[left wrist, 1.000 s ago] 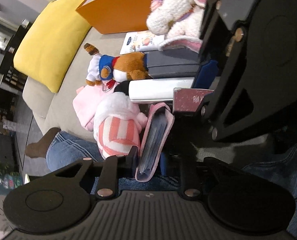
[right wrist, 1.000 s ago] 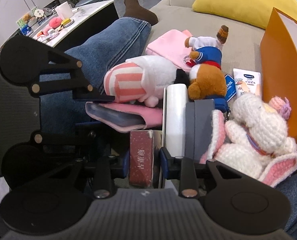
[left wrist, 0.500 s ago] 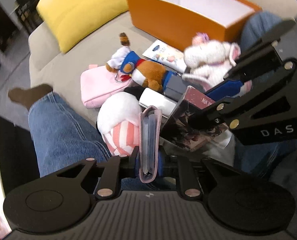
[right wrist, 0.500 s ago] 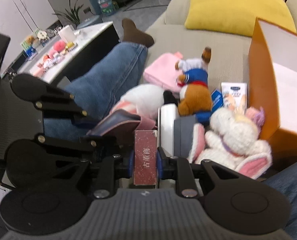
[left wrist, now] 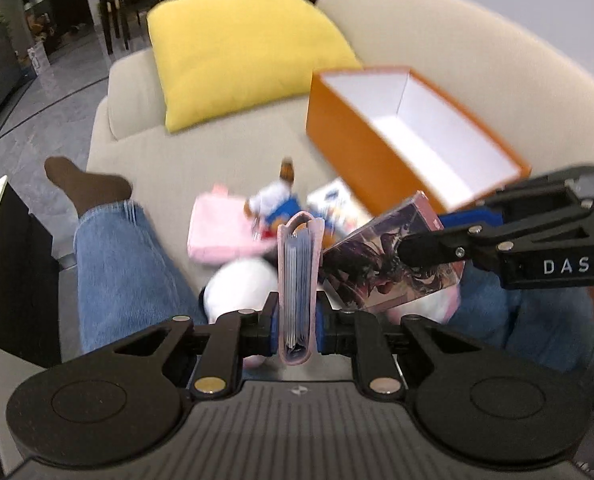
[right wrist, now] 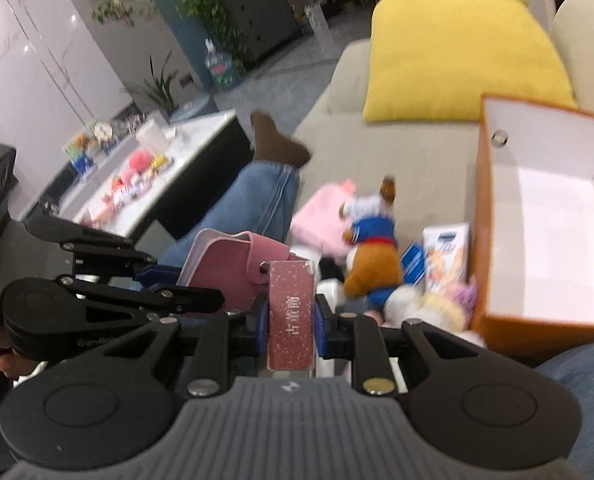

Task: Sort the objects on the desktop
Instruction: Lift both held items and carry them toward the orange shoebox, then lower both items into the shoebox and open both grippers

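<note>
Beige sofa (left wrist: 233,148) below: both grippers have lifted clear; left gripper (left wrist: 297,320) clamps the pink card binder (left wrist: 299,284), right gripper (right wrist: 291,320) the red box (right wrist: 291,316); orange carton (left wrist: 413,140) waits at two o'clock.

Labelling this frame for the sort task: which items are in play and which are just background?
In play:
- pink card holder in left gripper
- red box in right gripper
- orange box, open
- plush dog
- pink pouch

Background:
- yellow cushion
- coffee table
- plants
</note>
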Motion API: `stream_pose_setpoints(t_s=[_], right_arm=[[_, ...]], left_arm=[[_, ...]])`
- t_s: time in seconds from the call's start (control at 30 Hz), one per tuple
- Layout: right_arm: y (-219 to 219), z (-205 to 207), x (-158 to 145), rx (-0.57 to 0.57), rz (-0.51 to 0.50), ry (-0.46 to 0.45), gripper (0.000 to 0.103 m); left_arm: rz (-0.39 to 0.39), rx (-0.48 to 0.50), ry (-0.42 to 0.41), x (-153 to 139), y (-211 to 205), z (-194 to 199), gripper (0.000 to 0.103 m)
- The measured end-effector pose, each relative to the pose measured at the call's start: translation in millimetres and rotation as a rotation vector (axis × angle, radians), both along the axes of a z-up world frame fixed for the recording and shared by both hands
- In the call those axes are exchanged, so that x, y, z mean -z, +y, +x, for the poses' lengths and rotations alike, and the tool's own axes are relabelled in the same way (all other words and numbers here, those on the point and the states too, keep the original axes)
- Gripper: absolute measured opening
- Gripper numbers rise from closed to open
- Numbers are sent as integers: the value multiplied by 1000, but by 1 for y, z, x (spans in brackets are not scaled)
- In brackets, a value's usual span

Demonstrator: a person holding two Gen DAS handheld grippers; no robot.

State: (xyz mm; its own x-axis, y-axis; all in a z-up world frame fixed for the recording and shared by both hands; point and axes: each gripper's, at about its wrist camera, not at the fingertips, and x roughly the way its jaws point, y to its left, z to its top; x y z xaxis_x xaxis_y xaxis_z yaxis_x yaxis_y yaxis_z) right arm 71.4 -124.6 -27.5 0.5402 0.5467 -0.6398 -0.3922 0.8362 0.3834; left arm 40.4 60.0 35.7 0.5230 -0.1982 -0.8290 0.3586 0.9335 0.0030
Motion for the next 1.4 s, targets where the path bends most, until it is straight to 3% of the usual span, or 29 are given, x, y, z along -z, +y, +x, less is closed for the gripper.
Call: stream_pose_setpoints(t_s=[0.23,0.37,0.5,0.77,1.07,1.4], right_arm=[[-48,1,-35,102,14,-88,24],[-80,5,-51,172,12,-112,24],[-114,10,-58,250,10,-95,24],[-158,28,-26,351,-52,55,24],[-168,60,10,340,-85,207,24],[-156,85,47,283,-71,322,24]], left_arm=[[-138,-6,-74,-33,-27,23,19],[-234,13,-71,-39,-51,40,19],[-264,44,-41,-35,-82,59,19],[-226,86,164,3,-136,96,19],[-139,51,340,40,-165,120,21],[-119,33,446,63,-171,136,28]])
